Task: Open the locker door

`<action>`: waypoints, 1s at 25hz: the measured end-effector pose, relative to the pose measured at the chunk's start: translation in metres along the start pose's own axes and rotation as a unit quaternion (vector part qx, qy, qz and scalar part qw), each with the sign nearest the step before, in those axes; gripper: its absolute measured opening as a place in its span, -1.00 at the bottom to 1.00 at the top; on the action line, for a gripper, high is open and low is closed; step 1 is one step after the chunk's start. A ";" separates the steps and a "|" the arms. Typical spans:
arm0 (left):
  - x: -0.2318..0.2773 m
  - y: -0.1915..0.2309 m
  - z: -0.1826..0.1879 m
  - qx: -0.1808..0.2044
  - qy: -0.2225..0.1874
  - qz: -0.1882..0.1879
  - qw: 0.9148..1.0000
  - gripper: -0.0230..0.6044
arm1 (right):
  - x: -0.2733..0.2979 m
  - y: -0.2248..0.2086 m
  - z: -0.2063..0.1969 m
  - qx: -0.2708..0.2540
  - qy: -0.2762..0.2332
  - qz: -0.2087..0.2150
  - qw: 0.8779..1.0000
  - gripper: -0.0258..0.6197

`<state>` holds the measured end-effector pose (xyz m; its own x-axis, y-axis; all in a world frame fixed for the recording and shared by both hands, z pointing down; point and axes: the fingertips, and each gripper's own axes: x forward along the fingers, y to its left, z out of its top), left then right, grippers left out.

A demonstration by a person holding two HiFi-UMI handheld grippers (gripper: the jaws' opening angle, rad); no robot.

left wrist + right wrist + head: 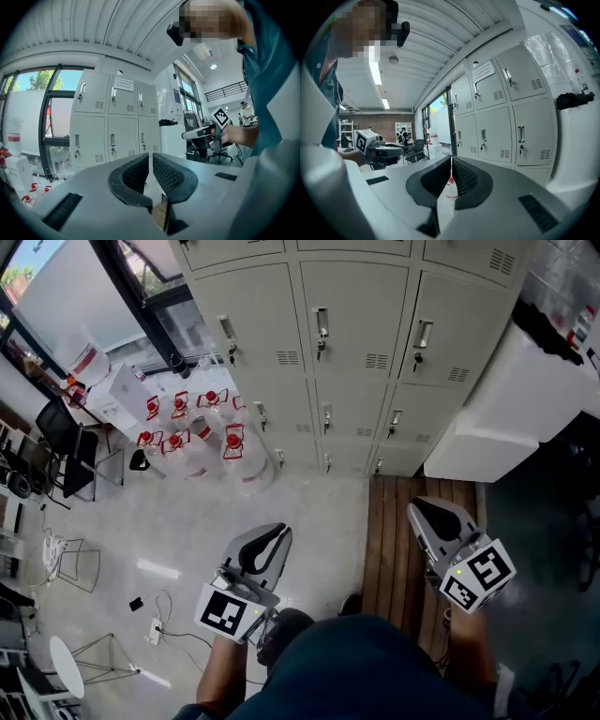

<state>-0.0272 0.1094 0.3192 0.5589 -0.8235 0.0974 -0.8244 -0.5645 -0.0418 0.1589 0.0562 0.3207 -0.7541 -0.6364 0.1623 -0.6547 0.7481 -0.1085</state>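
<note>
A bank of pale grey lockers point(356, 343) with all doors closed stands ahead, each door with a small handle and lock. My left gripper point(277, 532) hangs low over the light floor, well short of the lockers, its jaws shut on nothing. My right gripper point(422, 510) is over the wooden strip, also far from the doors and shut with nothing in it. In the left gripper view the shut jaws point(150, 161) point toward the lockers point(112, 124). The right gripper view shows the closed jaws point(451, 161) with lockers point(506, 112) to the right.
Several water jugs with red caps point(192, 432) stand on the floor left of the lockers. A white cabinet point(506, 399) sits at the right beside them. A black chair point(70, 451) and floor cables point(155, 624) lie at the left. A dark window frame point(141, 306) runs upper left.
</note>
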 end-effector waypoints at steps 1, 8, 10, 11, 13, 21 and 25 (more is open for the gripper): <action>0.006 -0.004 -0.001 0.002 -0.001 0.000 1.000 -0.79 | -0.001 -0.006 -0.003 0.000 0.002 0.000 1.000 -0.81; 0.039 -0.008 -0.008 0.004 0.018 -0.032 0.999 -0.79 | -0.016 -0.030 -0.010 0.011 0.002 -0.027 1.000 -0.81; 0.056 -0.003 -0.004 0.006 0.010 -0.046 0.999 -0.79 | -0.022 -0.042 -0.008 0.011 0.001 -0.052 0.999 -0.81; 0.063 -0.003 0.001 0.010 0.007 -0.057 0.998 -0.79 | -0.027 -0.046 -0.008 0.014 -0.001 -0.064 0.998 -0.81; 0.079 -0.004 0.010 0.021 -0.005 -0.085 0.996 -0.79 | -0.033 -0.051 -0.008 0.021 -0.001 -0.088 0.996 -0.81; 0.112 0.028 0.018 0.015 -0.016 -0.150 0.988 -0.79 | -0.012 -0.059 -0.003 0.037 0.002 -0.151 0.988 -0.81; 0.114 0.064 0.017 0.013 -0.015 -0.156 0.988 -0.79 | 0.016 -0.056 0.006 0.036 -0.001 -0.162 0.986 -0.81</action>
<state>-0.0147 -0.0215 0.3112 0.7876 -0.6109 0.0805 -0.6098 -0.7915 -0.0409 0.1833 0.0026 0.3232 -0.5041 -0.8408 0.1974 -0.8636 0.4897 -0.1198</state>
